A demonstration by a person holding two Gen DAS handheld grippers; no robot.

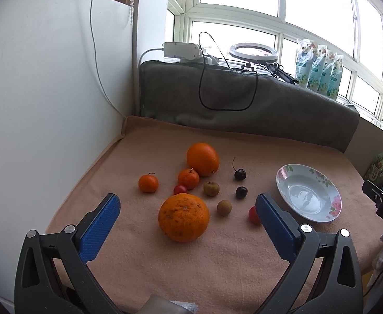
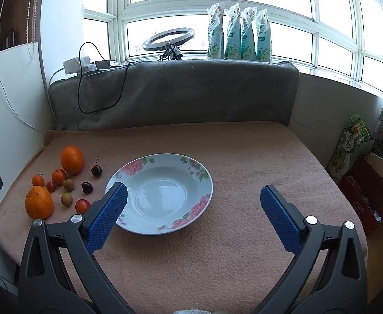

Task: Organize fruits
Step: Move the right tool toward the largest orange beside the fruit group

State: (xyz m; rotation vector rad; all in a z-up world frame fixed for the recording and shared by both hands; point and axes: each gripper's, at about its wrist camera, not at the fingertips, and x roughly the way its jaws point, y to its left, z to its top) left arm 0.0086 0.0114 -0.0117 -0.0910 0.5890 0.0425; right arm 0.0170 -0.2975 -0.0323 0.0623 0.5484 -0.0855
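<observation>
- The left gripper (image 1: 188, 204) hangs with its fingers spread wide and empty; the near orange (image 1: 183, 217) lies straight ahead between them on the table (image 1: 230, 261).
- The right gripper (image 2: 193, 193) — equally released — faces the empty plate (image 2: 207, 183) (fruits well to its left), so the left is nearer.

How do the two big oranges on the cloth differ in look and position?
The near orange has dark specks on its skin; the far orange looks smooth and clean. The near orange lies apart from other fruit; the far orange sits right against a small mandarin. Both are round, orange, outside the plate.
</observation>
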